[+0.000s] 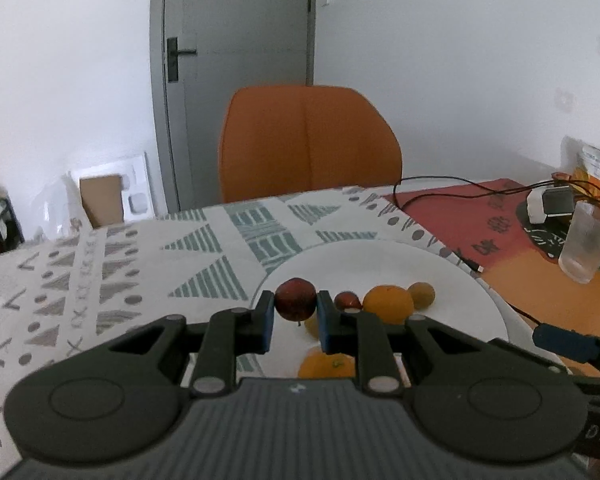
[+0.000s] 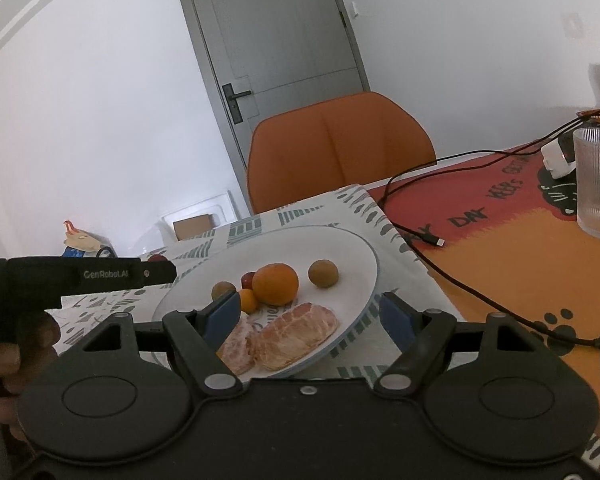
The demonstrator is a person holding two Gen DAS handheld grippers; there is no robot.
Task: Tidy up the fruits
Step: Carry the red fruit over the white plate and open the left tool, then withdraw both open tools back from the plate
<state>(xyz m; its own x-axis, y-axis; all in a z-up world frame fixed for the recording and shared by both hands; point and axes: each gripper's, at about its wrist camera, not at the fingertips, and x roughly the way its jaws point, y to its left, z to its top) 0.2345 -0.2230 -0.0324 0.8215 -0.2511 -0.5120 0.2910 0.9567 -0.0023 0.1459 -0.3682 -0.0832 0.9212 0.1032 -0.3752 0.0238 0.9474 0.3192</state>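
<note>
One red fruit [image 1: 295, 299] is pinched in the left tool [image 1: 294, 312] above the white plate [image 2: 340, 248]; two peeled pieces [image 2: 296, 336] lie there; right tool [image 2: 308, 320] gapes wide.

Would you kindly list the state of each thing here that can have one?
Left tongs: shut on the dark red round fruit.
Right tongs: open, empty.
Grey door: closed.
Ribbed clear glass: upright.
Pale peeled citrus pieces: lying on the white round plate.

Small orange [image 1: 326, 365] half hidden behind left tool; glass [image 2: 598, 182] cut by right edge
</note>
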